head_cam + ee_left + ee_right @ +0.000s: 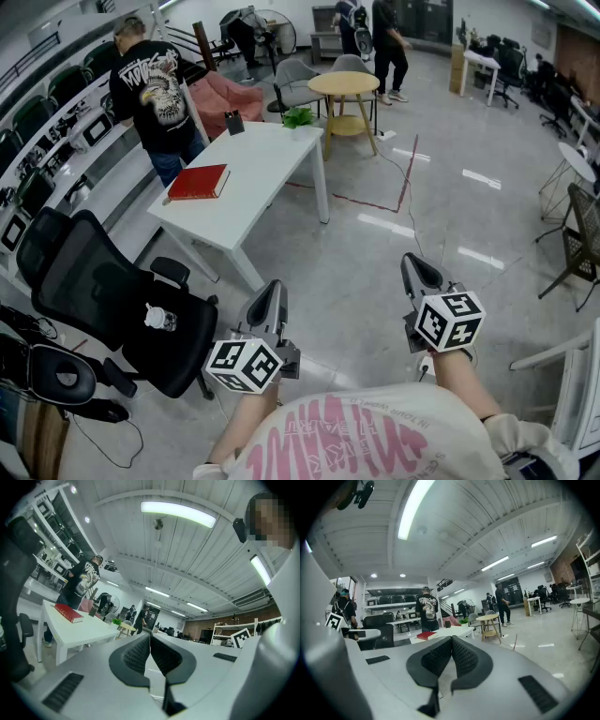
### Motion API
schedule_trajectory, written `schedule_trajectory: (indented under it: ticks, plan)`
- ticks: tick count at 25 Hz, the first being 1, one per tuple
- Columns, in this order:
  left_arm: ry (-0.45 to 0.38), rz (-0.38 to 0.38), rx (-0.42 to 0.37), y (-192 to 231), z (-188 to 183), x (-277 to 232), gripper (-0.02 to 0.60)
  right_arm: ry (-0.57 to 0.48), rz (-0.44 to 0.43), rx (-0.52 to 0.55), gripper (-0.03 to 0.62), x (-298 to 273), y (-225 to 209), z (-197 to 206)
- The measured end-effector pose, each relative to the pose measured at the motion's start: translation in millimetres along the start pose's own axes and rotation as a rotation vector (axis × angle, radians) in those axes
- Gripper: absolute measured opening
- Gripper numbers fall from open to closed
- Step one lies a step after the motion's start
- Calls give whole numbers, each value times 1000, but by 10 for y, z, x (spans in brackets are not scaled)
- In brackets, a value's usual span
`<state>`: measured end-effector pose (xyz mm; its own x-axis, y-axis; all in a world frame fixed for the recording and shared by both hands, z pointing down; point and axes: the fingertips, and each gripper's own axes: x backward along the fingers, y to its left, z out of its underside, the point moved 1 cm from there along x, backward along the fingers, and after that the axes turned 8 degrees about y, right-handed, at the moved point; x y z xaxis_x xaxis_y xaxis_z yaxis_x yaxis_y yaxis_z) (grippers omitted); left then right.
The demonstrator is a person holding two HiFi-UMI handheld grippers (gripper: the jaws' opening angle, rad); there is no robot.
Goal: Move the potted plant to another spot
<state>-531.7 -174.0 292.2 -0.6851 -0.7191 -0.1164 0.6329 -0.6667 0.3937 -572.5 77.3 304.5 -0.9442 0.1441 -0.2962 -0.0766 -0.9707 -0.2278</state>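
Note:
A small green potted plant (298, 117) stands at the far corner of a white table (253, 173), well ahead of me. It shows tiny in the left gripper view (116, 620) and in the right gripper view (463, 620). My left gripper (272, 298) is held low near my body, its jaws pressed together with nothing between them (150, 641). My right gripper (417, 272) is alongside it, also shut and empty (451, 644). Both point level toward the table, far from the plant.
A red book (199, 181) and a dark small object (233, 122) lie on the table. A black office chair (103, 300) stands at my left. A person in a black shirt (150, 94) stands by the table. A round wooden table (343, 86) and grey chairs are beyond.

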Motion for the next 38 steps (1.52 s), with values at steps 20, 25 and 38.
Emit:
schedule_trajectory:
  ticks: [20,25,38]
  plan:
    - [31,51,35,730,-42,-73,25,12,63,-97,12,-472,313,323]
    - [75,32,85,1035,123,-73,25,63,85,-110,12,-650,323,477]
    - [81,25,89,1442,13,-661,25,127,49,-79,12,-1575,162,321]
